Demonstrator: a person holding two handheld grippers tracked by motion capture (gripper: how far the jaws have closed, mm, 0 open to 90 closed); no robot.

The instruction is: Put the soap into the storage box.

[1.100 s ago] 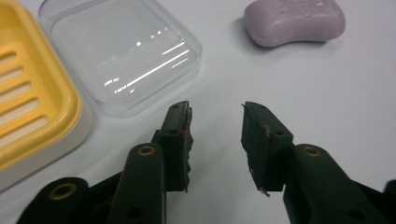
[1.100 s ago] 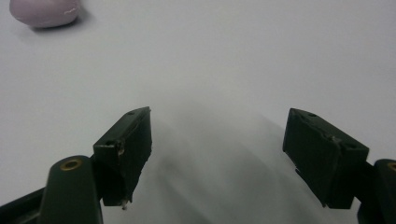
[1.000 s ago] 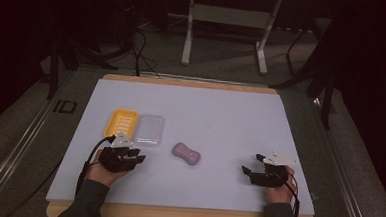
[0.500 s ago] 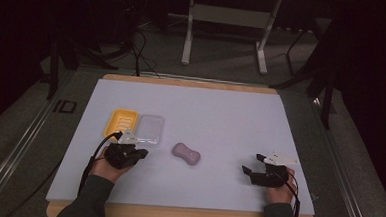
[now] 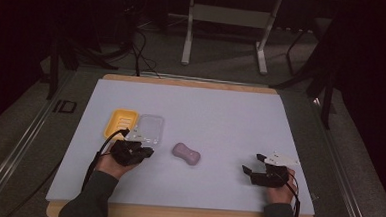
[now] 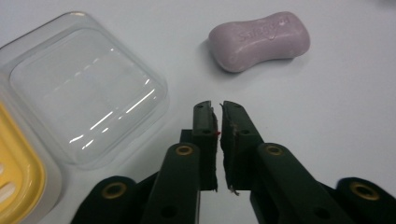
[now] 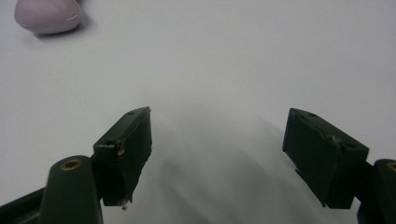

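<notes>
Step in hand: judged from the layout, the soap is to go into the yellow dish, and the left tool is the one near enough to reach for it.
Soap: the lilac, waisted bar of soap (image 5: pixel 186 154) lies flat on the worktop (image 5: pixel 220 115) near its middle, lettered face up, free of everything around it. In the left tool view it sits at about 1 o'clock from the jaw tips (image 6: pixel 259 41).
Left tool: the black two-jaw left tool (image 5: pixel 139 151) is clenched on nothing, its jaws pressed together with only a hairline between them (image 6: pixel 218 112). It rests low over the worktop, just beside the clear lid.
Right tool: the black two-jaw right tool (image 5: pixel 252 164) is released, jaws spread wide over bare worktop (image 7: pixel 217 140). The soap is at its 10 o'clock, well apart.
Dish: the yellow ribbed plastic soap dish (image 5: pixel 120 123) sits at 11 o'clock from the left tool.
Lid: the clear, rounded-square plastic lid (image 5: pixel 150 127) lies touching the dish's side, between the dish and the soap.
Doing it well: open the left jaws before closing in, since shut they can only push the bar. Take the bar across its narrow waist, where the sides are closest and the grip sits centred. Come in low and level so both pads meet the sides together.
Risk: soap is probably slick, so a grip on a rounded end would likely squirt it away.
Carry path: lift clear of the lid's rim on the way to the dish.
</notes>
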